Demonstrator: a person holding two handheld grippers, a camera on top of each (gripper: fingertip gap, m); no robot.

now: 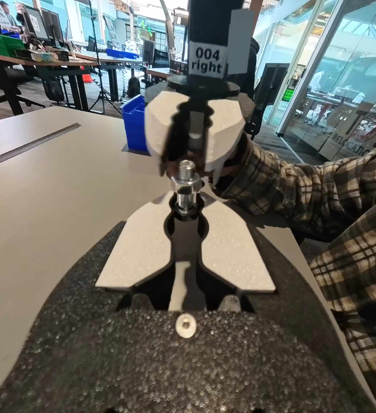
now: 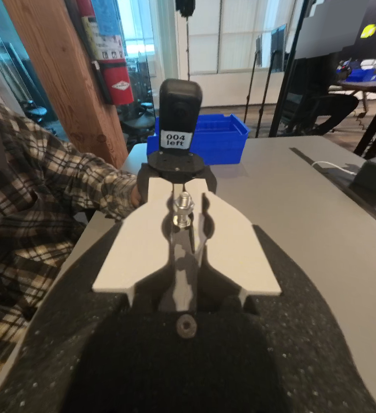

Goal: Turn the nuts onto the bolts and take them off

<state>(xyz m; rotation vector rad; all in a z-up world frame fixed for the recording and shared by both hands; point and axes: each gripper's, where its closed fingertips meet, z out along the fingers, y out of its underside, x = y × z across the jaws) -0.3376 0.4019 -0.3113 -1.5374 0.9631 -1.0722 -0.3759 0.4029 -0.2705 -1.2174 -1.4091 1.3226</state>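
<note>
I see a shiny threaded steel bolt [image 1: 185, 196] carrying a glossy hexagonal metal nut [image 1: 185, 183], above a smooth matt grey table [image 1: 59, 178]; my finger pads [image 1: 142, 245] look white, grainy plastic.

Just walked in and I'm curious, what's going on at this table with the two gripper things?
A person in a plaid shirt holds a gripper in each hand over a grey table. The left gripper is shut on the head end of a silver bolt, holding it upright. A nut sits partway along the thread. The right gripper, facing it, has its fingers around the bolt near the nut, though whether they grip it is unclear. A blue bin stands behind.
</note>
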